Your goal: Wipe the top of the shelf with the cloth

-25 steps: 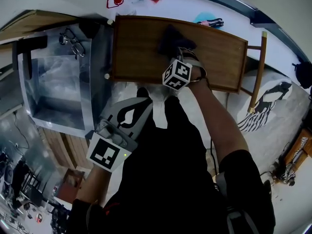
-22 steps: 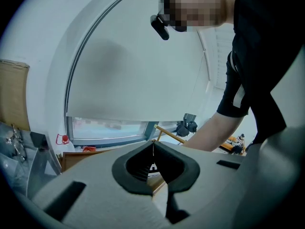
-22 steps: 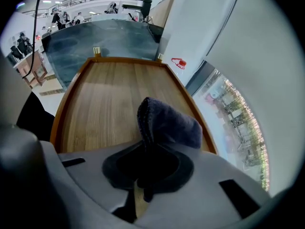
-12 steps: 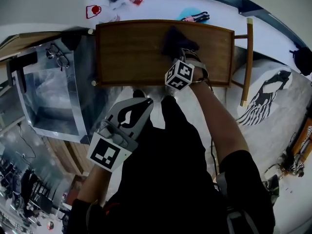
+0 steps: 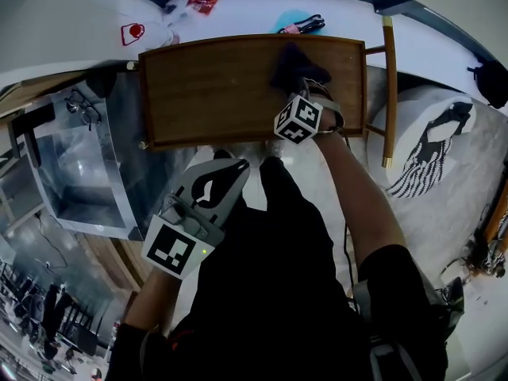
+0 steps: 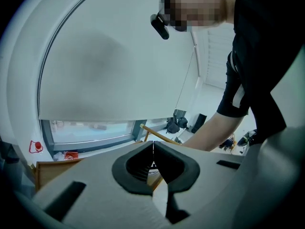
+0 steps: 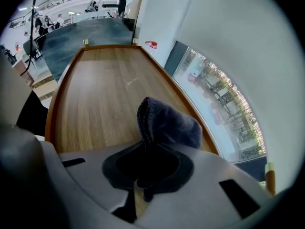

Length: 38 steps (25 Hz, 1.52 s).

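The brown wooden shelf top [image 5: 214, 90] lies below me, with low raised edges. A dark blue-grey cloth [image 5: 295, 68] rests on its right part near the far edge. My right gripper [image 5: 303, 90] is shut on the cloth [image 7: 167, 123], which bunches up ahead of the jaws over the shelf top [image 7: 105, 94]. In its own view the right gripper [image 7: 145, 151] points along the length of the board. My left gripper [image 5: 228, 171] hangs off the shelf near my body. The left gripper [image 6: 153, 148] is shut with nothing in it and looks up at a window blind.
A clear-sided metal cabinet [image 5: 87, 161] stands left of the shelf, with glasses [image 5: 83, 105] on it. A wooden rail [image 5: 388, 94] and a patterned cushion [image 5: 436, 145] are to the right. Small red [image 5: 202, 1] and blue items [image 5: 298, 24] lie on the sill behind.
My right gripper has dragged the cloth to the right along the shelf top, from about the middle toward the right end. The left gripper has stayed where it was.
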Tool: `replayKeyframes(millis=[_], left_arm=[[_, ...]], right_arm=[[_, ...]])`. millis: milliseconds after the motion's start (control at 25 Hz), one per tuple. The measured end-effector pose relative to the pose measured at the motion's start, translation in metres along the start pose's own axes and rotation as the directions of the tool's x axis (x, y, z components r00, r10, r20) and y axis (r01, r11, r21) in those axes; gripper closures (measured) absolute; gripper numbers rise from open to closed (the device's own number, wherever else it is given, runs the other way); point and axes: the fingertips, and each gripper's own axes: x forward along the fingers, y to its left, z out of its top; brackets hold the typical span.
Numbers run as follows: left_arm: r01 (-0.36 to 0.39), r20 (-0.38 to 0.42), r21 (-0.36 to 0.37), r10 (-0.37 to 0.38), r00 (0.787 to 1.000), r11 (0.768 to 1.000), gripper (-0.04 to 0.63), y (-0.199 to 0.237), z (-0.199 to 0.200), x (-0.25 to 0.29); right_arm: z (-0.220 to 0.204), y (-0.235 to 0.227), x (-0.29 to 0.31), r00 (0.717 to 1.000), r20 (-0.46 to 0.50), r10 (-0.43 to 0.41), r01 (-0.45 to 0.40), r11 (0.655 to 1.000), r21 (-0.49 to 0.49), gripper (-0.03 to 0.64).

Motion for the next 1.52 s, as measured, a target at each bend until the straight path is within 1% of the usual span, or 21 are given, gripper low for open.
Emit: replayKeyframes(millis=[640, 840, 1000, 1120, 1240, 1360, 1520], left_arm=[[0.067, -0.02, 0.037, -0.067, 0.998, 0.997, 0.574, -0.028, 0.014, 0.044], [0.082, -0.028, 0.041, -0.081, 0.996, 0.996, 0.574, -0.035, 0.015, 0.051], [0.085, -0.019, 0.053, -0.084, 0.996, 0.995, 0.574, -0.036, 0.017, 0.051], [0.074, -0.009, 0.05, -0.073, 0.997, 0.996, 0.574, -0.033, 0.018, 0.043], [0.05, 0.006, 0.037, -0.05, 0.999, 0.998, 0.574, -0.025, 0.018, 0.029], [0.024, 0.024, 0.023, -0.024, 0.999, 0.999, 0.574, -0.014, 0.018, 0.012], [-0.019, 0.045, 0.007, 0.019, 0.999, 1.0, 0.574, 0.004, 0.015, -0.019]], right_arm=[[-0.084, -0.04, -0.019, 0.995, -0.081, -0.051, 0.061, 0.991, 0.119, 0.589], [-0.103, -0.048, -0.023, 0.992, -0.111, -0.067, 0.083, 0.985, 0.152, 0.589], [-0.108, -0.052, -0.025, 0.988, -0.135, -0.073, 0.095, 0.982, 0.161, 0.589], [-0.102, -0.055, -0.032, 0.988, -0.126, -0.093, 0.112, 0.981, 0.156, 0.589], [-0.082, -0.058, -0.039, 0.989, -0.096, -0.111, 0.124, 0.98, 0.153, 0.589], [-0.049, -0.054, -0.044, 0.992, -0.052, -0.115, 0.121, 0.984, 0.134, 0.589], [0.015, -0.038, -0.049, 0.994, 0.029, -0.108, 0.105, 0.99, 0.09, 0.589]])
